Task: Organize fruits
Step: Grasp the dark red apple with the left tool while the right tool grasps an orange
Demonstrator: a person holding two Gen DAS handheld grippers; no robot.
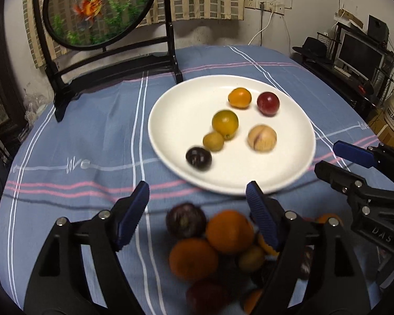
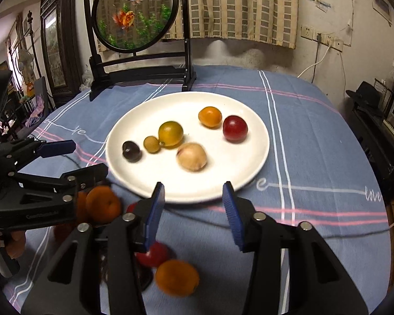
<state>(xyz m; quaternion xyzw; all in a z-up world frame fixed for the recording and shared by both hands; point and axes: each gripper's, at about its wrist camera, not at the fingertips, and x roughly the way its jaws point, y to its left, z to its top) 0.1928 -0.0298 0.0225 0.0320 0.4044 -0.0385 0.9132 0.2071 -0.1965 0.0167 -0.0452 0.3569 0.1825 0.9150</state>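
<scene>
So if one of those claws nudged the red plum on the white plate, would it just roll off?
Probably it would roll: the red plum looks round and smooth-skinned. The white plate has a shallow rim, which might stop a gentle roll. Its glossy skin may slip between hard pads.

Left gripper [image 1: 198, 199] gapes wide at lower centre; right gripper [image 2: 194, 202] likewise, both holding nothing.

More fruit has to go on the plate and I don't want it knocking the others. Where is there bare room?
On the white plate, the near rim strip below the pale fruit is bare, as is the far-left arc behind the yellow-green citrus. The middle is crowded: dark plum, small green fruit and citrus sit close in a row.
</scene>
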